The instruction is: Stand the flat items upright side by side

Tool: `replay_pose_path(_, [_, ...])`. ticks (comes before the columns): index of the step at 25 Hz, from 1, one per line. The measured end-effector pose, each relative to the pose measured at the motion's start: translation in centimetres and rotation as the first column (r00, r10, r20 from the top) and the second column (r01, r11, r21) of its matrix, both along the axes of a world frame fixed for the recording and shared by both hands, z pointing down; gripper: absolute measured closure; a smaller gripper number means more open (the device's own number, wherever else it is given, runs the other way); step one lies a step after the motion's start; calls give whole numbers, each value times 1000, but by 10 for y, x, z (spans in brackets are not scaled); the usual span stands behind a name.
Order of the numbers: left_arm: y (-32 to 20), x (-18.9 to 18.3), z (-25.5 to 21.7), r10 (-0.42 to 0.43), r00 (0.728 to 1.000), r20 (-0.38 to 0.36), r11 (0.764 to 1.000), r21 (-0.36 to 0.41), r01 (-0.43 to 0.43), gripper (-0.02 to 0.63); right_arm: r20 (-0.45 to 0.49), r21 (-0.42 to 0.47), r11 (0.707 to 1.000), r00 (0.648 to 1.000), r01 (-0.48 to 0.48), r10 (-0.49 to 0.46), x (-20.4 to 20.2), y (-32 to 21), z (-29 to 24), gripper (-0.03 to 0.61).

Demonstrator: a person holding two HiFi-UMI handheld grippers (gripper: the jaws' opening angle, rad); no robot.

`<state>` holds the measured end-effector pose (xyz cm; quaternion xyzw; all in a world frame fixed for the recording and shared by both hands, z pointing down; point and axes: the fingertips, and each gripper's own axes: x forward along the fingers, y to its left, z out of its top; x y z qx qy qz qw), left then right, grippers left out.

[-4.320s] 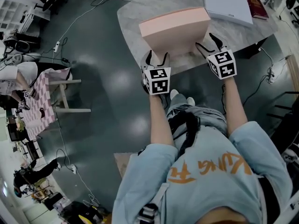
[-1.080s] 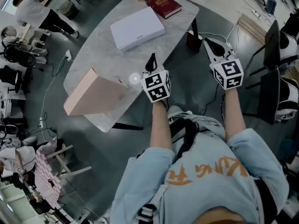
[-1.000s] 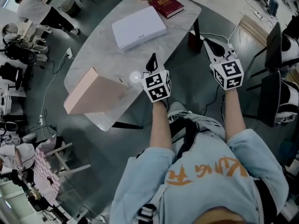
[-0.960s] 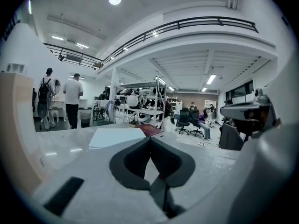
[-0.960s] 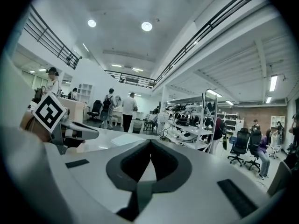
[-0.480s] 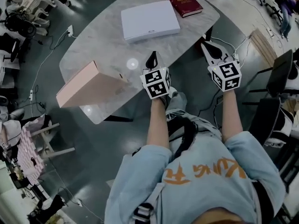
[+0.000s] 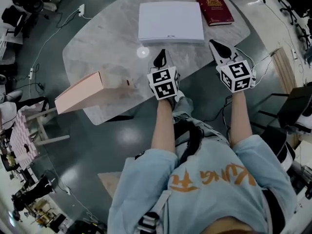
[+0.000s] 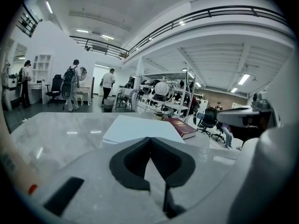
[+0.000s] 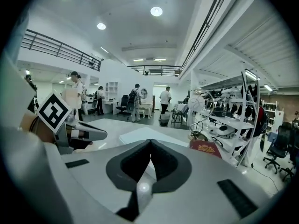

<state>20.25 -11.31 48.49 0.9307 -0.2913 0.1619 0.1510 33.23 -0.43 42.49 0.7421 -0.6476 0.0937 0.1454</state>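
A flat white box (image 7: pixel 170 22) lies on the marble table (image 7: pixel 105 48), with a dark red book (image 7: pixel 214 8) flat beside it at the far right. A pink box (image 7: pixel 80 92) stands on its edge at the table's near left end. My left gripper (image 7: pixel 160 59) is shut and empty, over the table's near edge just short of the white box (image 8: pixel 133 129). My right gripper (image 7: pixel 218 48) is shut and empty too, near the table's right edge, below the red book (image 9: pixel 207 148). The left gripper view also shows the red book (image 8: pixel 183 127).
Chairs (image 7: pixel 292 113) and cables lie on the dark floor right of the table. A small pink-checked table (image 7: pixel 19 140) stands at the left. People (image 8: pixel 72 85) stand at desks in the far background.
The view has swung so that the white box and red book now lie straight ahead of both grippers. The pink box stays on its edge at the left. Both grippers stay shut.
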Motion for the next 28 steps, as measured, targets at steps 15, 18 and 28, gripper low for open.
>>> replay_pose_path(15, [-85,1,11,-198,980,8,978,-61,198,601,10,-50,978,979,202,-202,18,-122,2,577])
replay_pose_path(18, [-92,-1,13,-222,975,6,972,-75,222,601,6,-67,969,971,237,-238,17,-138,2,577])
replay_pose_path(28, [-104,-18,23,-344,939,-13,931,-136,339,601,-25,-135,903,910,407,-414,3,-179,3,577])
